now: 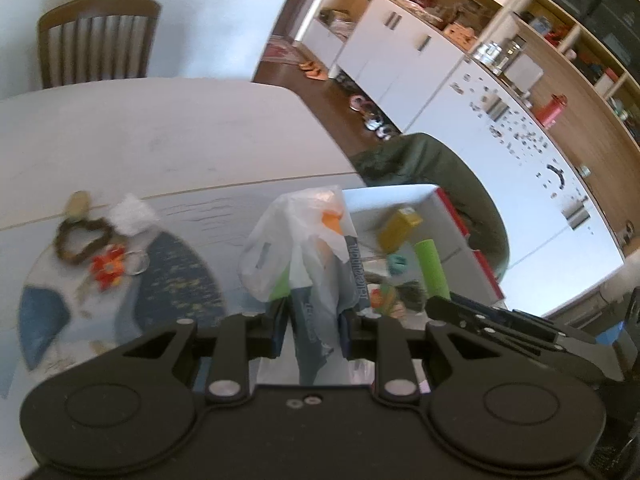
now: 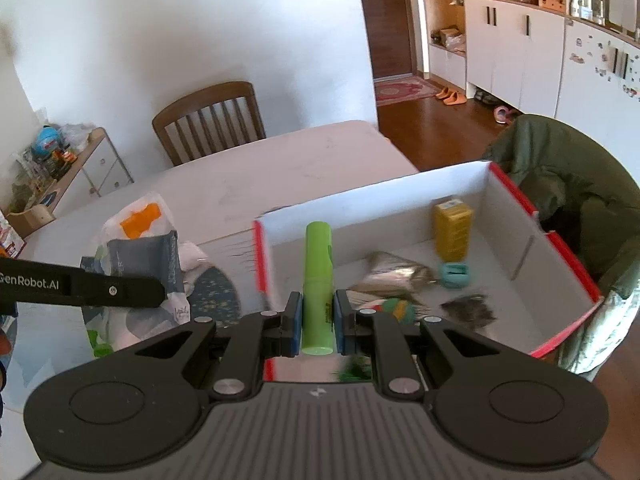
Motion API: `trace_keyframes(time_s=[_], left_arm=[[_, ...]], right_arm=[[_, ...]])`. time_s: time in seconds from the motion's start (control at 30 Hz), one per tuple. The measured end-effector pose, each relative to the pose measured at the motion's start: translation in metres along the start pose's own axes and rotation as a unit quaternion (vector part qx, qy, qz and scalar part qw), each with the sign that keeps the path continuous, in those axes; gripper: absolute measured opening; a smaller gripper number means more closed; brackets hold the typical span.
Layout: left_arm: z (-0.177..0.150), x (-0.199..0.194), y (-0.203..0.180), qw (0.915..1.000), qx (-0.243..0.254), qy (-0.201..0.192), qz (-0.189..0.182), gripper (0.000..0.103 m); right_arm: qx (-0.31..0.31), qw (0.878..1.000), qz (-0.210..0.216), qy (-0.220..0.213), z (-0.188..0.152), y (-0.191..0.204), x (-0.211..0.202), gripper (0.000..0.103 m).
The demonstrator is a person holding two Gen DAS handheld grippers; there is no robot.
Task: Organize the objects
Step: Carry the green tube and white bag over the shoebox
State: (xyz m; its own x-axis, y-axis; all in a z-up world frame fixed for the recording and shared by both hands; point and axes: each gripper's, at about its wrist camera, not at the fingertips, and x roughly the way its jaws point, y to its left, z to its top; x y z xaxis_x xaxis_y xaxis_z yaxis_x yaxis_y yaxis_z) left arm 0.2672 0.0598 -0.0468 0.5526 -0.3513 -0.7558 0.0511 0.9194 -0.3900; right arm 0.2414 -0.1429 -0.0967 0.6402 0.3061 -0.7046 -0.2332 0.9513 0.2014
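The right gripper [image 2: 316,322] is clenched on a lime-green plastic tube [image 2: 318,284], held upright just over the near wall of the white cardboard box with red-edged flaps [image 2: 508,216]. The left gripper [image 1: 313,330] grips a crumpled translucent plastic bag with grey and orange print [image 1: 308,240], hanging above the table beside the box. To place the tube well, I judge it should go forward past the wall, lower into a bare patch of floor short of the silvery foil pouch [image 2: 394,276], then let go. Farther back stand a teal clip [image 2: 454,276] and a yellow carton [image 2: 453,232].
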Motion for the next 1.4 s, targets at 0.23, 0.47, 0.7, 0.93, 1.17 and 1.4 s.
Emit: trace_keyframes(time_s=[0.23,0.47,0.7,0.93,1.17,1.4], left_arm=[[0.008,0.027,-0.043,0.9995,0.028,0.011,-0.007,0.024],[0.012,0.062,-0.076,0.9988,0.034,0.03,-0.016,0.024],[0.011,0.101,-0.106,0.9967,0.053,0.06,-0.014,0.024],[0.016,0.136,-0.127,0.9936,0.077,0.082,0.006,0.024],[0.029,0.171,-0.142,0.9897,0.095,0.103,0.029,0.025],[0.035,0.203,-0.148,0.9841,0.109,0.132,0.048,0.025]], right_arm=[[0.014,1.0,-0.01,-0.001,0.004,-0.044,-0.004,0.015],[0.023,0.999,-0.024,0.0,0.007,-0.088,0.002,0.015],[0.018,0.999,-0.033,0.013,0.008,-0.122,0.013,0.015],[-0.018,0.999,-0.022,0.038,0.008,-0.137,0.029,0.015],[-0.047,0.996,-0.022,0.068,0.002,-0.146,0.053,0.015],[-0.075,0.993,-0.023,0.087,-0.003,-0.144,0.073,0.015]])
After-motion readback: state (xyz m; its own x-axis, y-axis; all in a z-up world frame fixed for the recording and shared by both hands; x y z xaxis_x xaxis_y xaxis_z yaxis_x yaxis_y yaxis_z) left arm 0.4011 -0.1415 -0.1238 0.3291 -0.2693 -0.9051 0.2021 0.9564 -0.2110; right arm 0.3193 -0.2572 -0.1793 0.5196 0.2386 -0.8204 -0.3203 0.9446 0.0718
